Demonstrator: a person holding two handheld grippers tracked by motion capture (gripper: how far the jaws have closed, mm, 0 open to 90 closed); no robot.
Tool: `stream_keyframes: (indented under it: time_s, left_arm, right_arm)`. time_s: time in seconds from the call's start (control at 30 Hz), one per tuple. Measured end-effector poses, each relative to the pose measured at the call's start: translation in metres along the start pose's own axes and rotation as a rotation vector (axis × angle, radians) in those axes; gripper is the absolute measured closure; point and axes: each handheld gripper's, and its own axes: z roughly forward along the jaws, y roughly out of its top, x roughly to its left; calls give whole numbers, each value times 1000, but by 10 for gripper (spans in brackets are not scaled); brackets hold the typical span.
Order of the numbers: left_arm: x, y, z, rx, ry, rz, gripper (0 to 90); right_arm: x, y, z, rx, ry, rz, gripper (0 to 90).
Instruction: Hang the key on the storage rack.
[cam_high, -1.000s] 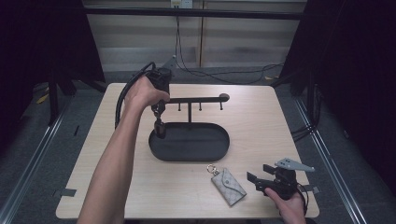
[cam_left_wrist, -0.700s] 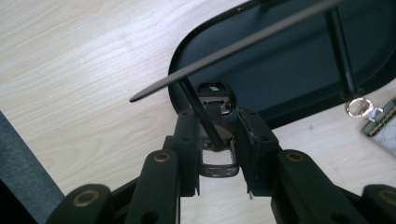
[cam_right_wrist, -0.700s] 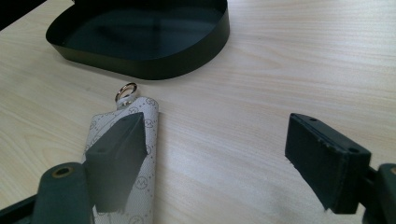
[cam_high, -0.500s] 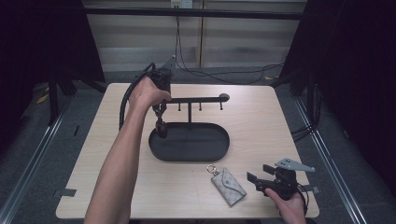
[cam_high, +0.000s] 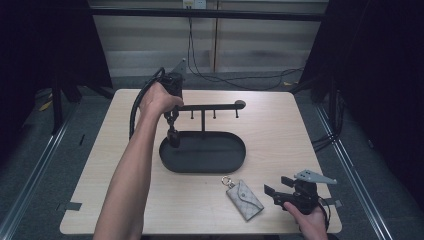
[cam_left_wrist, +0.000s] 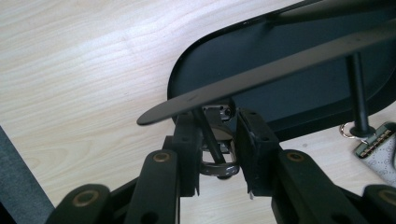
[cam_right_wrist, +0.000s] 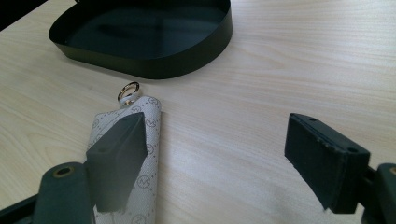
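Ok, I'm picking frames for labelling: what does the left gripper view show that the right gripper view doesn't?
Left gripper view: the left gripper shut on a metal clasp at a peg under the rack's crossbar. Right gripper view: the right gripper open, one jaw over the grey pouch. Both: the black tray, the pouch and the wooden table.

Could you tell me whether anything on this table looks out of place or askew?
Only the grey key pouch: it lies loose and slanted on the table in front of the black tray, not hung on the hook bar. Nothing looks spilled or damaged.
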Motion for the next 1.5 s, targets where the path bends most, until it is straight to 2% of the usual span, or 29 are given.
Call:
stream_keyframes:
  time_s: [0.27, 0.3, 0.33, 0.37, 0.4, 0.47, 0.57, 0.7, 0.8, 0.83, 0.9, 1.07, 1.2, 1.23, 1.3, 1.5]
  left_arm:
    - [2, -2, 0, -3, -23, -7, 694]
    - [1, -2, 1, 6, -30, -4, 672]
    - [2, -2, 1, 7, -40, 18, 643]
    - [1, -3, 1, 11, -48, 3, 594]
    - [1, -3, 1, 0, -45, 2, 594]
    - [3, -5, 0, -4, -59, 9, 574]
    - [7, -10, -4, -21, -76, 15, 478]
    - [10, -16, -9, -30, -70, 26, 445]
    - [12, -23, -10, -55, -87, 61, 388]
    - [12, -23, -10, -55, -87, 61, 379]
    - [17, -29, -11, -60, -102, 89, 365]
    - [29, -38, -13, -59, -109, 89, 352]
    - [34, -48, -16, -90, -114, 110, 372]
    - [35, -50, -16, -90, -115, 121, 372]
    - [40, -58, -13, -100, -150, 154, 356]
    - [50, -70, -4, -109, -143, 184, 313]
  right_arm:
    - [0, 0, 0, 1, 1, -3, 210]
    - [0, 0, 0, 2, -1, -3, 210]
    - [0, 0, 0, 2, -2, -3, 209]
    - [0, 0, 0, 1, -1, -4, 209]
    - [0, 0, 0, 1, -1, -4, 209]
    - [0, 0, 0, 2, -3, -3, 209]
    - [0, 0, 1, 4, -5, -4, 209]
    - [0, 0, 1, 5, -4, -5, 209]
    - [0, 0, 1, 6, -5, -5, 209]
    - [0, 0, 1, 6, -5, -5, 209]
    - [0, 0, 1, 6, -7, -7, 209]
    - [0, 0, 2, 9, -10, -5, 208]
    - [-1, 0, 3, 12, -14, 0, 208]
    - [-1, 0, 3, 12, -14, 0, 208]
    - [0, 1, 3, 14, -16, -1, 208]
    - [-1, 1, 5, 23, -19, 1, 208]
